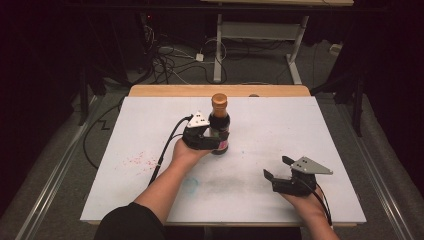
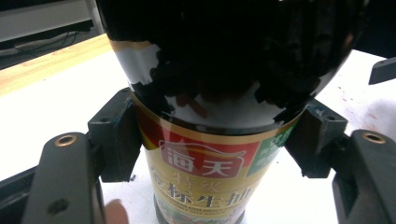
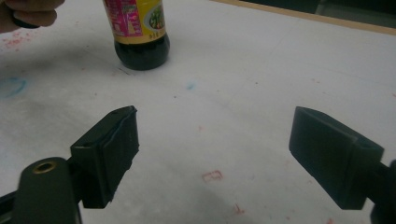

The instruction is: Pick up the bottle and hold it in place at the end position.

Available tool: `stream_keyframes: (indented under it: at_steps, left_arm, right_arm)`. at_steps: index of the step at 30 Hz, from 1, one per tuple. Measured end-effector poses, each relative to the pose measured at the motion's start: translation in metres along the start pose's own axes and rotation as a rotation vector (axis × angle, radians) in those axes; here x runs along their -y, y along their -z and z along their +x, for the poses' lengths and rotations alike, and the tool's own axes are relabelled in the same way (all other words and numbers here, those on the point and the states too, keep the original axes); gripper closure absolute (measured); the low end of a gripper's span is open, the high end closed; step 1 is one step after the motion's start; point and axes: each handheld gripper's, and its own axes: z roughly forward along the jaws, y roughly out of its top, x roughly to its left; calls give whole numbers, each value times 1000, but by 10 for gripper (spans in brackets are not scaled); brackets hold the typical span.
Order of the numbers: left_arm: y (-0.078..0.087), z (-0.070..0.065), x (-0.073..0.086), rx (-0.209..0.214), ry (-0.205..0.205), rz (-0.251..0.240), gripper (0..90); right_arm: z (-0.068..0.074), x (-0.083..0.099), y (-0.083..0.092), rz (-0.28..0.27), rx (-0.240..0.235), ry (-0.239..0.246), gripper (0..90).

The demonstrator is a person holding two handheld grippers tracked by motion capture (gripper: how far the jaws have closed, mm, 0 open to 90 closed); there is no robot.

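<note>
A dark soy sauce bottle [image 1: 219,120] with a brown cap and a red and yellow label stands upright near the middle of the white table [image 1: 280,125]. My left gripper [image 1: 212,137] is shut on the bottle's lower body, one jaw pressed on each side of the label [image 2: 205,168]. My right gripper [image 1: 275,167] hovers open near the front right of the table with nothing between its jaws. In the right gripper view the bottle's base [image 3: 142,49] rests on the table, far ahead of my right gripper [image 3: 212,154].
The table top carries red specks [image 1: 137,161] at the left and a faint blue ring [image 1: 190,185] near the front. A wooden strip [image 1: 220,90] runs along the far edge. Cables [image 1: 165,60] and a desk frame [image 1: 260,35] lie on the floor beyond.
</note>
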Motion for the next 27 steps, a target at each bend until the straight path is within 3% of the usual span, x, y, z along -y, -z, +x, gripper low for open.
stream_keyframes:
  at_steps: [5, 9, 16, 27]
  left_arm:
    - [0, 1, -1, 10, 22, -1, 263]
    - [0, 1, -1, 11, 18, -2, 264]
    - [0, 2, 0, 18, 14, -3, 272]
    - [1, 3, 2, 28, 2, -12, 282]
  right_arm:
    - [0, -9, -8, 7, -8, 1, 281]
    - [1, -19, -18, -15, -49, -5, 472]
    - [10, -36, -33, -40, -89, 12, 709]
    - [19, -58, -47, -67, -115, 34, 900]
